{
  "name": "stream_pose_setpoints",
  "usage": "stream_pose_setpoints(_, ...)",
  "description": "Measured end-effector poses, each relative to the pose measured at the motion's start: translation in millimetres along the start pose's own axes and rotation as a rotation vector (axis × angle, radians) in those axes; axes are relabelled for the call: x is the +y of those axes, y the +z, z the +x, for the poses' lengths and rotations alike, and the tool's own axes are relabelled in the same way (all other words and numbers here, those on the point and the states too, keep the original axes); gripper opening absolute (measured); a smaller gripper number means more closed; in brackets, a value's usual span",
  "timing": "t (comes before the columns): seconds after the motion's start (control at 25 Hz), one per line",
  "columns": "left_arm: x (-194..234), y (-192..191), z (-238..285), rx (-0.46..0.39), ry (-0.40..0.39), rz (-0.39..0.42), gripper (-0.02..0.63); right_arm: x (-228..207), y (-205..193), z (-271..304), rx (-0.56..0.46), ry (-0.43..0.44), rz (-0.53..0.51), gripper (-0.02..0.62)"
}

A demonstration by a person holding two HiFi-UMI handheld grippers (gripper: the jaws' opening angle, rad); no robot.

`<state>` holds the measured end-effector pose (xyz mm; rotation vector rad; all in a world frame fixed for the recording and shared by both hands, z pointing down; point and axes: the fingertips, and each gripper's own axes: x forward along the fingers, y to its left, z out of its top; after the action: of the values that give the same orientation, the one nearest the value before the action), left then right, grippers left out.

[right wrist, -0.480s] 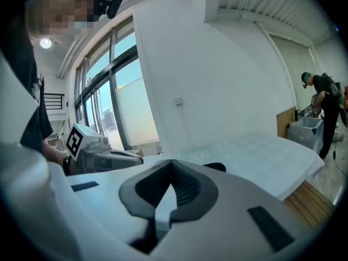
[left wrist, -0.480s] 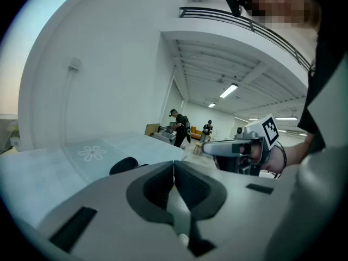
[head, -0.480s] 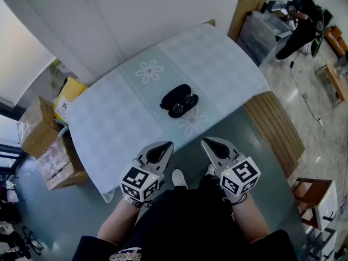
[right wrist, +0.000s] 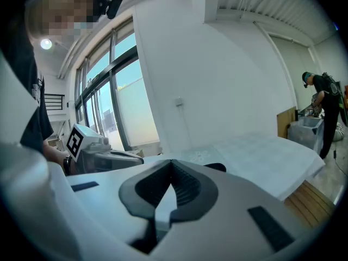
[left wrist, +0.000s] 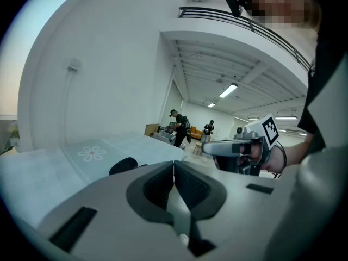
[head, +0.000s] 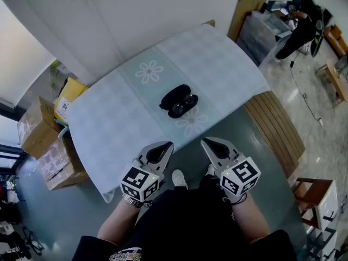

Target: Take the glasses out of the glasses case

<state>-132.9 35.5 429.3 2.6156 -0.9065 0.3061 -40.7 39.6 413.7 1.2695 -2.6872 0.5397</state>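
– Two grippers, and does either one have anything in it?
– No. The left gripper (head: 168,144) has its jaws pressed together with nothing between them, and the right gripper (head: 206,142) is the same: pads meeting, nothing held. Both hang side by side in front of the person's body, short of the near edge of the table (head: 109,129), over the floor (head: 228,129).
– Where is the glasses case (head: 175,98)?
– Near the middle of the table, well apart from both grippers. It is black and lies open, lid swung back toward the wall (head: 136,20). The glasses (head: 184,105) seem to sit in its nearer half, two dark round lenses side by side; they are too small to make out more.
– What does the table look like?
– It wears a pale blue-green checked cloth (head: 223,58) that hangs over the edges. A lighter band crosses the middle, with a white flower (head: 149,71) printed beyond the case and another just on the near side of it.
– And the room around it?
– The table stands against the white wall. Cardboard boxes (head: 38,126) are stacked on the floor at the left end, with a yellow box (head: 68,97) just above them. A slatted wooden bench (head: 274,129) runs along the right side. The floor is grey under the grippers and glossy and pale farther right, where a person in dark clothes (head: 299,23) bends over some furniture. The right gripper view shows tall windows (right wrist: 117,107) on the left side of the room.
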Motion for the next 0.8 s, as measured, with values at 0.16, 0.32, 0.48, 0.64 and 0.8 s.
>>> stream_pose_setpoints(0.16,-1.0,-0.5,1.0,0.005,-0.001,0.001,0.029,-0.8,2.1,-2.0,-0.016,0.018,0.029,0.023)
stream_pose_setpoints(0.32,-2.1,-0.5,4.9,0.011,0.005,-0.005,0.029,-6.7,2.9,-6.5,-0.005,0.026,0.040,0.023)
stream_pose_setpoints(0.48,-3.0,2.8,12.9,0.004,0.022,-0.016,0.029,-16.8,8.9,-9.3,0.000,0.041,0.033,0.023)
stream_pose_setpoints(0.64,-7.2,9.0,23.7,-0.004,0.042,-0.024,0.029,-29.3,17.9,-10.6,0.007,0.065,0.015,0.023)
stream_pose_setpoints(0.8,-11.3,13.6,37.1,-0.006,0.064,-0.027,0.029,-42.8,29.4,-12.3,0.001,0.092,-0.010,0.023)
